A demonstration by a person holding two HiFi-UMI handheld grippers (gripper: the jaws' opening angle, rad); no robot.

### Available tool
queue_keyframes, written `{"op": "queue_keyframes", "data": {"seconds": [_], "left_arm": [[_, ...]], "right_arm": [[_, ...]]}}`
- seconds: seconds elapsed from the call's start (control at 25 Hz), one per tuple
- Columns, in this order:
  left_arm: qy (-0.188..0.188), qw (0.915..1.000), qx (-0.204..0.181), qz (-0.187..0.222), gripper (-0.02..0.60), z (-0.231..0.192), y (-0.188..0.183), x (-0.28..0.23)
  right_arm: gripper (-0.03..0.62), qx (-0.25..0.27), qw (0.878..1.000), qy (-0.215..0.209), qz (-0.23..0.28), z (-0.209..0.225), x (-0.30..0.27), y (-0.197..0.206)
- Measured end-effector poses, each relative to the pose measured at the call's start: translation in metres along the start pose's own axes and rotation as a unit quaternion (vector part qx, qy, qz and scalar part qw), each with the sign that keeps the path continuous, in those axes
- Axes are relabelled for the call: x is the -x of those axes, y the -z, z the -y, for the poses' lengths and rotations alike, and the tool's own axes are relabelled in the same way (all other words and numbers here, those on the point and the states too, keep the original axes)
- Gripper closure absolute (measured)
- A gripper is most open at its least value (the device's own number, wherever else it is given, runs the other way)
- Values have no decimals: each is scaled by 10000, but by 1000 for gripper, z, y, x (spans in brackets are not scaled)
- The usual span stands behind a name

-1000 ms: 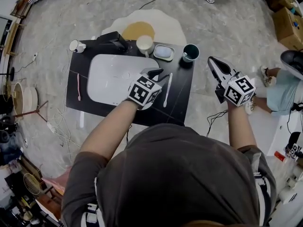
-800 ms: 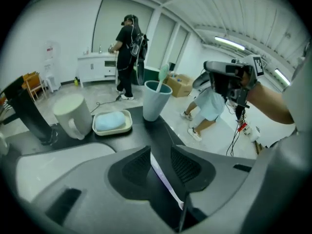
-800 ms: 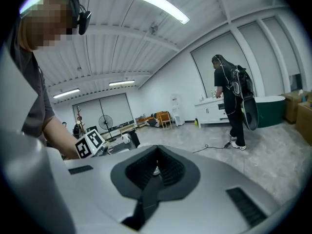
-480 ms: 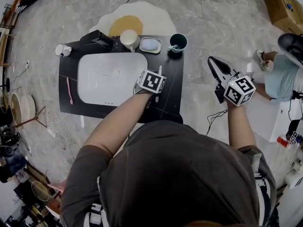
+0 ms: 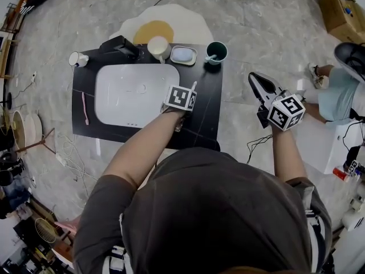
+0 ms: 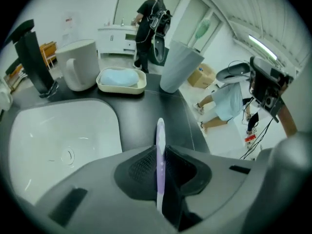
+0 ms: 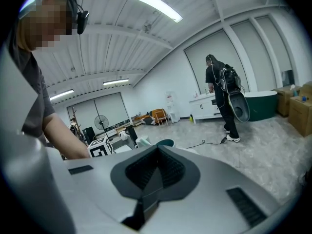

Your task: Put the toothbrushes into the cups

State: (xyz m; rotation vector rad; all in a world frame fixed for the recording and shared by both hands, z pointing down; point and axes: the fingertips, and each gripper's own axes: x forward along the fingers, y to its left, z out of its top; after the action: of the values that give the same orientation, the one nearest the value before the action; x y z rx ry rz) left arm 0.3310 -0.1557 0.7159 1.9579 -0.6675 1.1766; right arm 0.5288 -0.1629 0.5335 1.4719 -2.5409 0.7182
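Observation:
My left gripper (image 5: pixel 182 103) points down at the black counter (image 5: pixel 208 110) just right of the white sink (image 5: pixel 131 93). Its jaws have just been closing and now pinch a pale lilac toothbrush (image 6: pixel 160 152), whose end sticks out beside the marker cube (image 5: pixel 194 86). A pink toothbrush (image 5: pixel 85 108) lies on the counter left of the sink. At the back stand a cream cup (image 5: pixel 158 45) and a dark green cup (image 5: pixel 216 51) with something pale in it. My right gripper (image 5: pixel 260 85) hangs off the counter's right side, shut and empty (image 7: pixel 157 152).
A soap dish (image 5: pixel 183 55) sits between the two cups, and a small white mug (image 5: pixel 77 59) stands at the back left corner. A black faucet (image 5: pixel 118 44) rises behind the sink. Cables run over the floor, and a seated person (image 5: pixel 342 96) is at the right.
The left gripper dropped onto the pale toothbrush lying right of the sink and closed on it; the brush's end now stands beside the cube. The right gripper shifted only slightly.

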Motion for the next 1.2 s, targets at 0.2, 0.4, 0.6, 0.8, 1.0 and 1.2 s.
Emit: {"op": "queue_keyframes", "data": {"seconds": [0.2, 0.4, 0.6, 0.8, 1.0, 1.2], "left_arm": [[506, 9925, 461, 1013, 526, 2, -36, 60], [533, 9703, 603, 2282, 526, -25, -100, 135], [394, 9364, 537, 3446, 526, -60, -159, 185], [118, 9057, 387, 4219, 526, -94, -204, 201], [-221, 8828, 352, 4680, 526, -125, -235, 198], [-519, 8725, 339, 4847, 526, -146, -242, 188]], "right_arm": [[601, 56, 9999, -92, 32, -4, -9, -12], [602, 151, 9994, -298, 23, -16, -28, -24], [602, 217, 9988, -429, 16, -17, -41, -33], [600, 134, 9992, -376, -85, -1, -41, -28], [602, 51, 9994, -258, -204, 24, -43, -16], [602, 41, 9993, -239, -282, 37, -47, -11]]}}
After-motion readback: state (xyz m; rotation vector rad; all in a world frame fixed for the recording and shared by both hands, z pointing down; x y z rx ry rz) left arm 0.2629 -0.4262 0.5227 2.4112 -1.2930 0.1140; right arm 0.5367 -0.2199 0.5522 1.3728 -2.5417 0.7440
